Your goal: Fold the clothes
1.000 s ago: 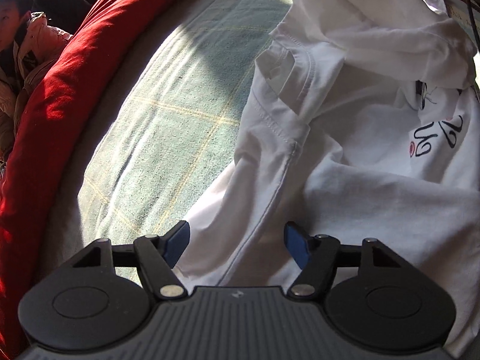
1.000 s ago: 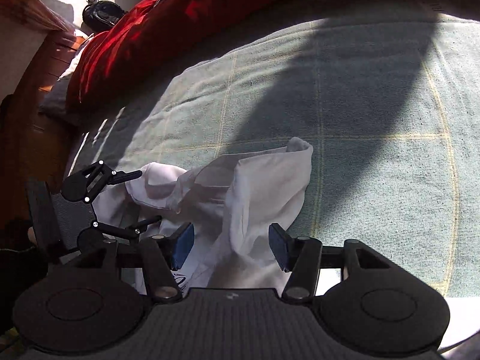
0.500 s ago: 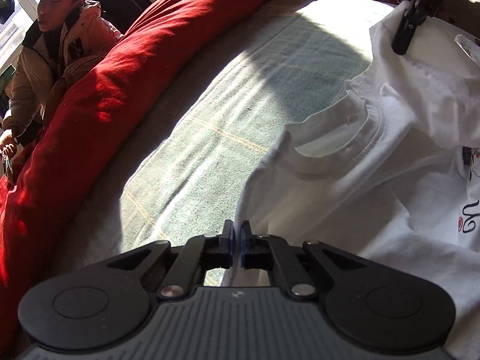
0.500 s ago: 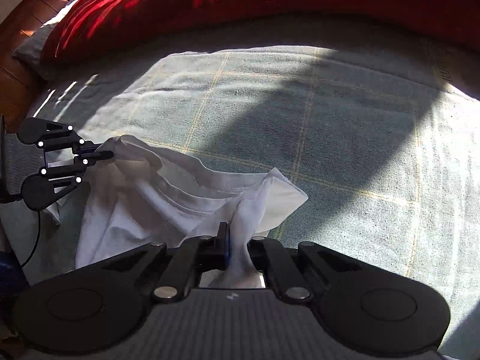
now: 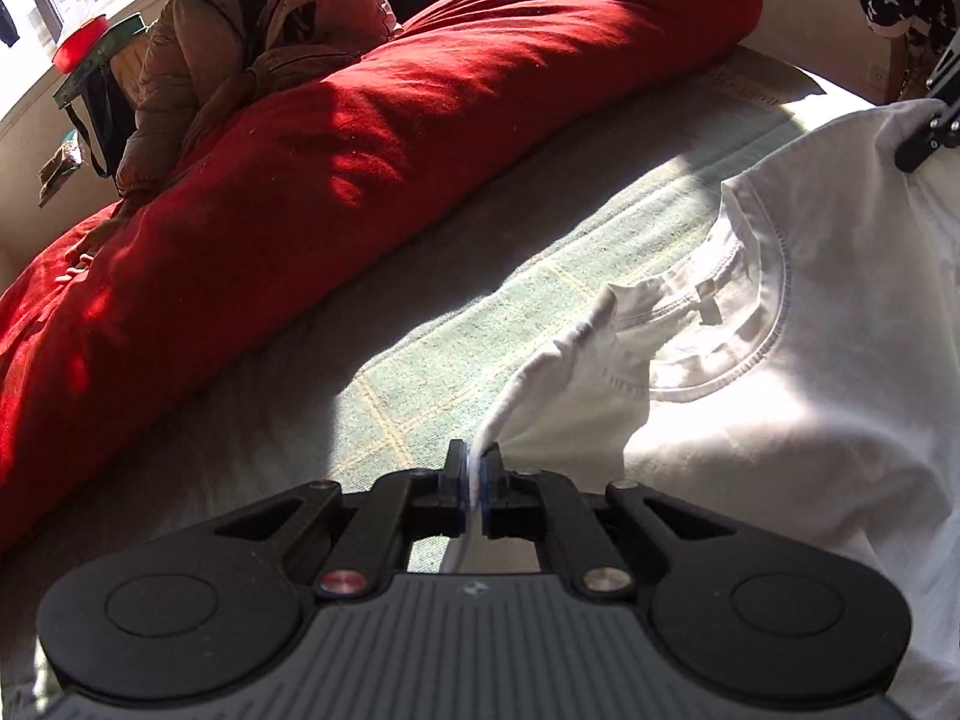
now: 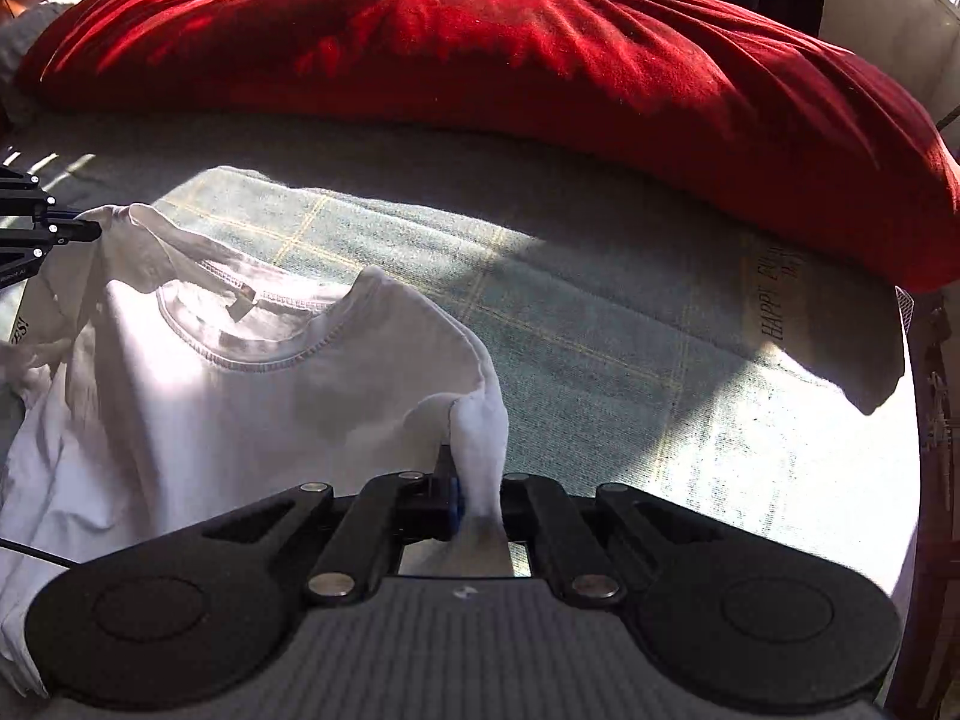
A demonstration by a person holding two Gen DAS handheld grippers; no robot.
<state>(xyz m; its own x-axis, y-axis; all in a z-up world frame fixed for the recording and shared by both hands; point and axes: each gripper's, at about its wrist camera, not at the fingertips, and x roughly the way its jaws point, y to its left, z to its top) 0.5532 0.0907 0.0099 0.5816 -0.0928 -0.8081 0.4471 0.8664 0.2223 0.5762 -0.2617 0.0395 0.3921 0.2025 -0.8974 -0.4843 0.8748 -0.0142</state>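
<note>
**Both claws pinching the white T-shirt at its shoulders**

At the bottom centre of the left wrist view, my left claw point(image 5: 475, 483) is pressed together on a thin fold of the white T-shirt point(image 5: 810, 408), with the cloth showing as a pale strip between the blue pads. From that pinch the fabric rises to the right toward the collar point(image 5: 720, 330), which sits in the right middle of the frame with its stitched rim and a small label inside. The shirt fills the right side of the view, brightly lit.

At the bottom centre of the right wrist view, my right claw point(image 6: 474, 498) is likewise clamped on a bunched twist of the same shirt point(image 6: 210, 420), the cloth spilling over the pads. The shirt spreads away to the left of the frame, neck opening toward the upper left. At the left edge I can see the tips of the other claw holding the far shoulder, so the shirt is stretched between the two.

Beneath the shirt lies the bed point(image 6: 600, 330), covered in a pale green blanket with thin yellow check lines, half in sun and half in shadow. A thick red duvet point(image 6: 540, 48) is rolled along the upper part of both frames. In the upper left of the left wrist view a person in a tan jacket point(image 5: 252, 42) sits beside the duvet.
</note>
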